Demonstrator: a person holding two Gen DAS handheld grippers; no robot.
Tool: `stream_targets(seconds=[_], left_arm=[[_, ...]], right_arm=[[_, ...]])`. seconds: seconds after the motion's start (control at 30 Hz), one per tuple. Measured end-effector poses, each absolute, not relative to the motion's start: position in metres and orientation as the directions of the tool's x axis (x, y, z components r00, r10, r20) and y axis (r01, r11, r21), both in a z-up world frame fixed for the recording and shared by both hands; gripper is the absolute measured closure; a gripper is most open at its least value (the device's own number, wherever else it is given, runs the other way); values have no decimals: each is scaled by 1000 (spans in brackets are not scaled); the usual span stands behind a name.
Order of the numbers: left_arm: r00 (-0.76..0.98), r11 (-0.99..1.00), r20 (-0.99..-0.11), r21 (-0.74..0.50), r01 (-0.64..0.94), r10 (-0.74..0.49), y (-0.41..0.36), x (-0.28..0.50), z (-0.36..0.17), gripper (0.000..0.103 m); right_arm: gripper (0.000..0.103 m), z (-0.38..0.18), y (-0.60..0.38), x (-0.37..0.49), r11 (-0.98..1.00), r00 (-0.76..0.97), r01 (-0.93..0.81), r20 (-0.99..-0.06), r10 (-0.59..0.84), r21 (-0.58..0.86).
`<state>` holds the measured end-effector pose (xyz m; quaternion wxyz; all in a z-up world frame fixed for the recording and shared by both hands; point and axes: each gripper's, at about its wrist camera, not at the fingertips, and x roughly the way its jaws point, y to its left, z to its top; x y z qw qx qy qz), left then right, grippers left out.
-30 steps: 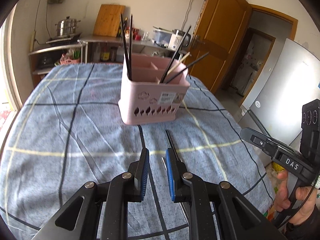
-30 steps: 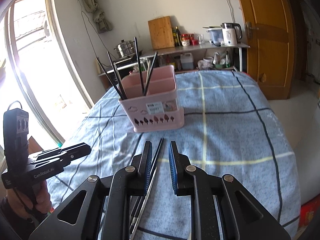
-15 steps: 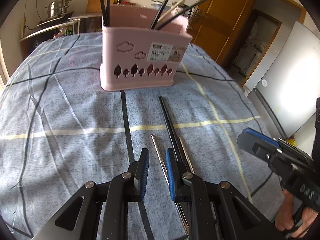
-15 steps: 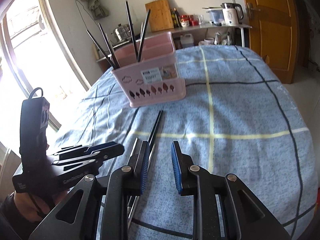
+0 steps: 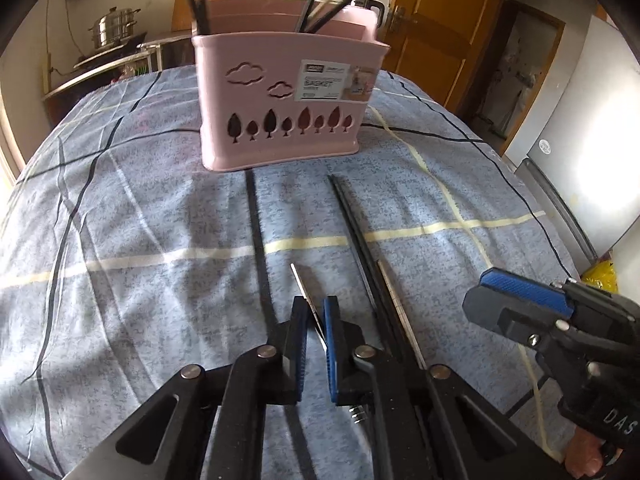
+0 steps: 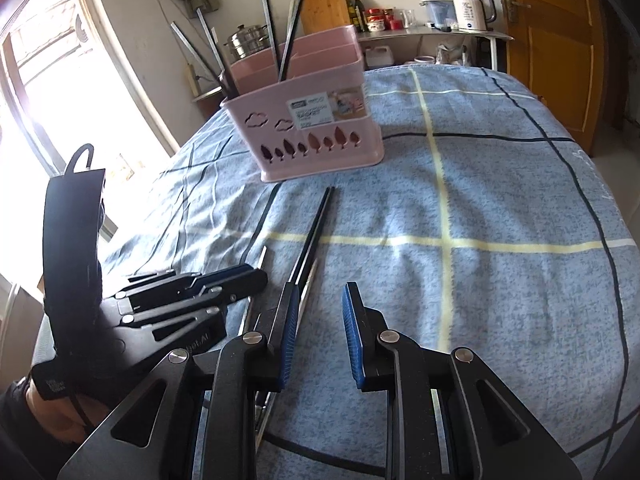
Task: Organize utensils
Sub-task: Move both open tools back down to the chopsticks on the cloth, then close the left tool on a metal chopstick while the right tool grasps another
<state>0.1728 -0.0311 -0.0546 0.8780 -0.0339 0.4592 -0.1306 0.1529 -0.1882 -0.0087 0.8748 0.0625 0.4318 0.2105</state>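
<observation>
A pink utensil basket (image 5: 280,100) (image 6: 312,128) stands on the cloth with several dark chopsticks upright in it. In front of it lie a pair of black chopsticks (image 5: 352,224) (image 6: 316,224), a silver chopstick (image 5: 301,280) and a pale one (image 5: 390,292). My left gripper (image 5: 315,308) (image 6: 256,278) is low over the cloth, shut on the silver chopstick, whose tip sticks out past the pads. My right gripper (image 6: 319,294) (image 5: 488,300) stands open just right of the black pair, with nothing between its fingers.
The table wears a blue checked cloth (image 5: 120,220) that drops off at the right edge. Behind stand a counter with a kettle (image 6: 472,4) and a steel pot (image 5: 114,30), a wooden door (image 6: 560,40), and a bright window (image 6: 60,80) at the left.
Both grippers have sunk toward the cloth and come closer to the basket. The left jaws have narrowed onto the silver chopstick. The right jaws have widened a little.
</observation>
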Motion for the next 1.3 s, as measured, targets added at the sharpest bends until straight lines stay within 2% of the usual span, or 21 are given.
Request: stream_targets(seconds=[0.37,0.8,0.9,0.97,1.3], left_arm=[[561,966,-786,-208,154,-259,4,163,-56,98],[561,957,-775,-242,158,-289,9,160,-56,98],[556,956,-778,-242,164,-292,10,157,-56,98],[555,956,-779,-242,164,-292,14,155,-56,99],[543,967,-801,-232,106,-252,24,158,-54,99]], right_arm=[[80,-35,-162,161,920,480,-310,-796,368,239],[80,-35,-152,153,942,509,-317,-818,270,113],[83,-34,-156,154,941,500,-321,-824,266,109],[89,-34,-164,154,941,495,-318,-827,267,113],[89,-34,-199,170,954,469,-240,-839,276,180]])
